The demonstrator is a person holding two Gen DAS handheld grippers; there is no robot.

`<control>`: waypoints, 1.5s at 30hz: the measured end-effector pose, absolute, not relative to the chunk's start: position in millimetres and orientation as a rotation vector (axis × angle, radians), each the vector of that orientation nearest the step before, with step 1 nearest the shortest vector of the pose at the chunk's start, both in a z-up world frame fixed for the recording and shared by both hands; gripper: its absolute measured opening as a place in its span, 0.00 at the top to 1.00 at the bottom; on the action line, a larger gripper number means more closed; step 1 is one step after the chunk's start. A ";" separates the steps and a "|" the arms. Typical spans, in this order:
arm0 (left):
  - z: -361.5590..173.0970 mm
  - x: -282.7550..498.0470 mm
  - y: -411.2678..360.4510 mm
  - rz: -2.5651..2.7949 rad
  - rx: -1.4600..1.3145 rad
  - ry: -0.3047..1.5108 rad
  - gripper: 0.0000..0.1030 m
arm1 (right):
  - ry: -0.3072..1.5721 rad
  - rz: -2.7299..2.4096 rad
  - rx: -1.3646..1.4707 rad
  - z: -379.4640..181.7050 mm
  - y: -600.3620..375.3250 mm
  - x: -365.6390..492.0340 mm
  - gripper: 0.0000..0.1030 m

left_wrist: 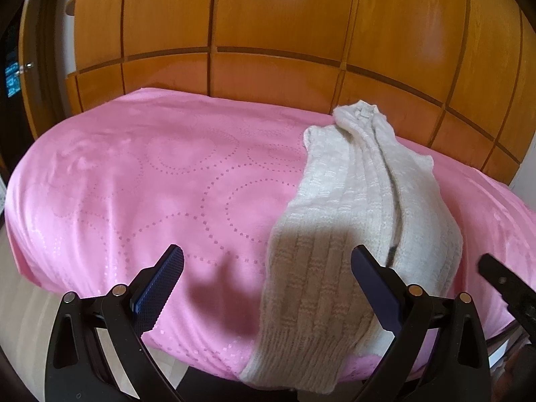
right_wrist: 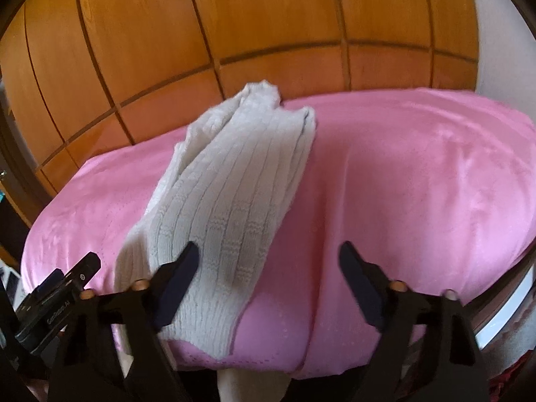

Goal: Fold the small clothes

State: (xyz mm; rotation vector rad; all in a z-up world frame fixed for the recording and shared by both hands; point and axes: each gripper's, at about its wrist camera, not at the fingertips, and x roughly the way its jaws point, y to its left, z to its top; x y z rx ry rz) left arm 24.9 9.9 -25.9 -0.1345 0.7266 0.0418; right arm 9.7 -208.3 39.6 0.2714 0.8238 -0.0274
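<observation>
Cream ribbed knit garment (left_wrist: 361,207), folded lengthwise into a long strip, lying on pink dotted bedspread (left_wrist: 150,184) before orange wooden panelled wardrobe (left_wrist: 268,16). Left hand-held gripper (left_wrist: 267,268) apart, over garment's near end. Right hand-held gripper (right_wrist: 268,261) apart, gripping nothing, left finger over garment's near edge.
</observation>
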 end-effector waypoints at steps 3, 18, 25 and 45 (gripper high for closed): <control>-29.0 26.9 5.6 0.016 -0.122 0.732 0.04 | 0.864 0.013 0.294 29.1 -204.1 22.1 0.30; -45.8 39.8 -11.0 -0.024 -0.042 0.770 0.04 | 0.963 0.107 0.237 0.1 -183.9 46.5 0.60; -61.4 46.8 -16.6 -0.075 -0.016 0.809 0.22 | 1.046 0.190 0.230 -12.1 -176.3 44.7 0.81; 15.7 111.9 115.3 -0.057 -0.392 0.663 0.96 | 0.670 -0.327 0.075 101.4 -357.9 91.4 0.94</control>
